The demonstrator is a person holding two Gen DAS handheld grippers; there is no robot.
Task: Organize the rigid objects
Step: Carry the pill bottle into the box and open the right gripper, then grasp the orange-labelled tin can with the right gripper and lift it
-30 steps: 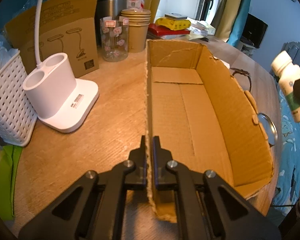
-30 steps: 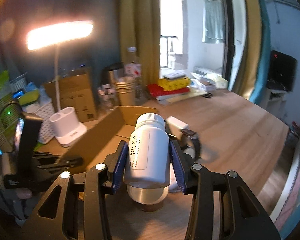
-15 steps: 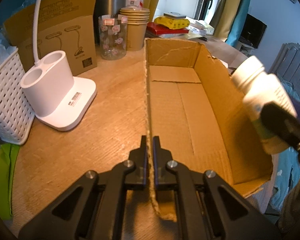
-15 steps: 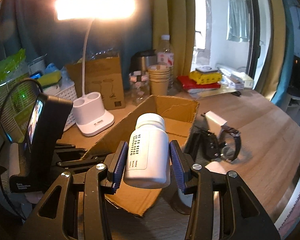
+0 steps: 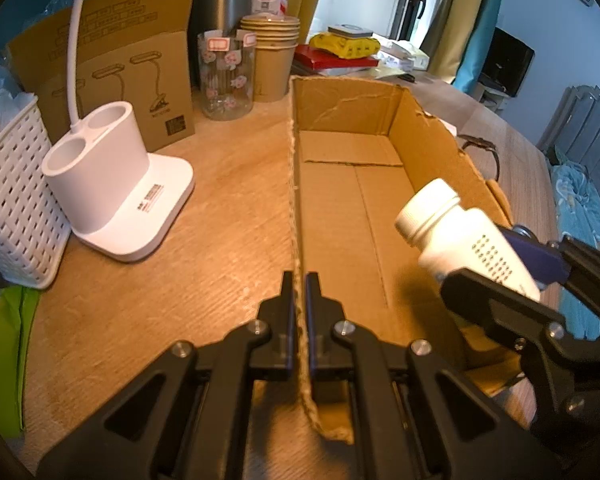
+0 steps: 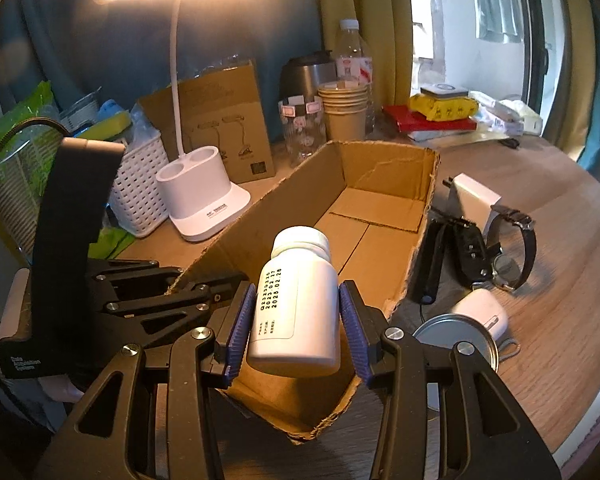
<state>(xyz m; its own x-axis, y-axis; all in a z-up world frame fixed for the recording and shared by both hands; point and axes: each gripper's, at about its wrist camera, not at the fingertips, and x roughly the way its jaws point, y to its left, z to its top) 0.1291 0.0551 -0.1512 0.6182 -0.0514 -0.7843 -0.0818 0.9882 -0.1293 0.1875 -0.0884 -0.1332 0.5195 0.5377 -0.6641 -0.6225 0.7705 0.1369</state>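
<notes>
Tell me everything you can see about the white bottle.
The white bottle looks like smooth plastic, with a ribbed white screw cap, closed, and a label with black printed digits. It is tilted, cap pointing away and up, held in the air over the near end of the open cardboard box. Only the right gripper touches it, pads pressing both sides.

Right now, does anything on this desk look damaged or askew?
The cardboard box looks rough: its rims are torn and ragged, with a tear across the far end wall. The left gripper pinches one side wall; the right gripper holds the white bottle tilted over it.
</notes>
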